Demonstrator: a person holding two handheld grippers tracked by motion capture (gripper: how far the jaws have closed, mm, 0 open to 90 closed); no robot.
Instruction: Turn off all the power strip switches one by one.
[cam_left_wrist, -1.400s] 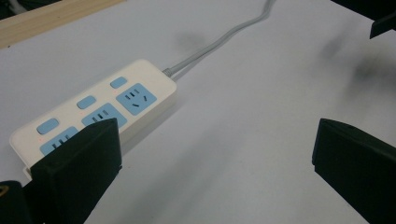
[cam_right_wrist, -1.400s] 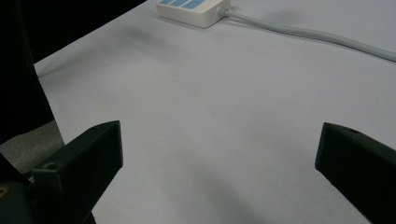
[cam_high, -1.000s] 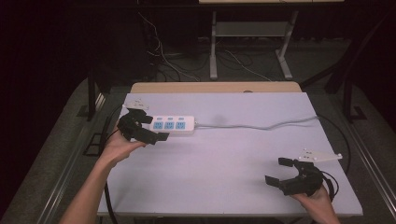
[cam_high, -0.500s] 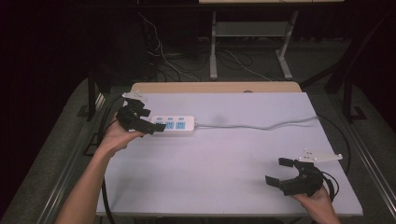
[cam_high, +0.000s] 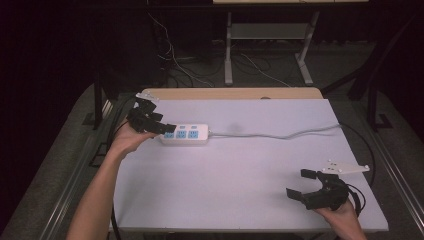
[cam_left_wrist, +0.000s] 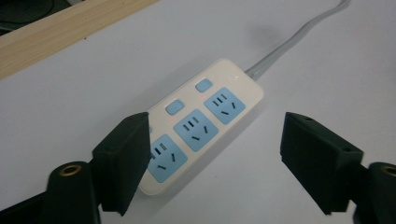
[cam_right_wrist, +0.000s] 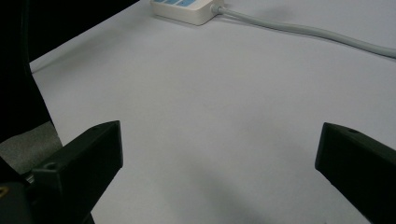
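The table (cam_high: 240, 175) has a lot of bare white top, and a hand could slide across its whole middle without bumping anything. Near the back left lies a power strip (cam_high: 184, 134). Its grey cord (cam_high: 280, 135) runs from the strip toward the right edge, so it makes a low line to lift over. The left hand-held gripper (cam_high: 167, 127) sits at the strip's left end, its jaws apart and just now closing in, with that end between them. The right hand-held gripper (cam_high: 300, 184) waits wide open at the front right, well apart from both, with bare table ahead of it.
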